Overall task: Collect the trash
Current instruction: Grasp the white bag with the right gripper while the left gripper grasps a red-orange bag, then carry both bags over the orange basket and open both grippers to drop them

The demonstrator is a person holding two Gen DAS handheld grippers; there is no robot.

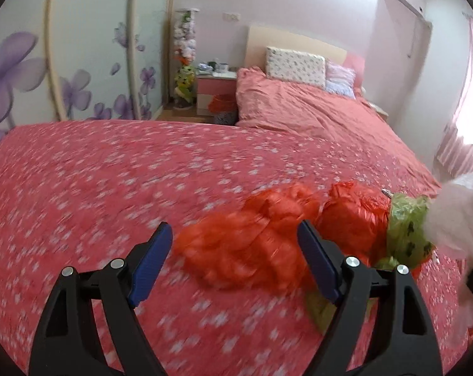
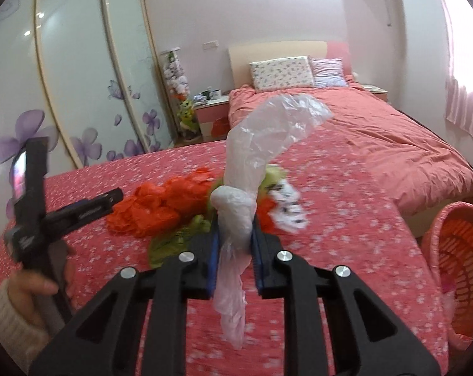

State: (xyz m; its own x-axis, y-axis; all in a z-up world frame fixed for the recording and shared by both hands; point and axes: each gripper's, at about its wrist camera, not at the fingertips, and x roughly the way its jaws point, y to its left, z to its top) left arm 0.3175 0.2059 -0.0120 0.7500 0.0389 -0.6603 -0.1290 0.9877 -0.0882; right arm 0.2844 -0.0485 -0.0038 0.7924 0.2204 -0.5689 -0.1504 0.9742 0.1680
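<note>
Two wrist views over a table draped in a red flowered cloth. In the right wrist view we see the right gripper pinching a crumpled clear plastic bag between its blue pads; the bag's long axis runs along the fingers, rising beyond the tips and hanging slack below them. The pink basket stands to that gripper's right, off the table's edge, so we judge the right hand nearer to it. In the left wrist view the left gripper stands spread and empty; the orange bags lie ahead between its fingers, apparently untouched, though blur prevents certainty. A green bag lies just beside them.
</note>
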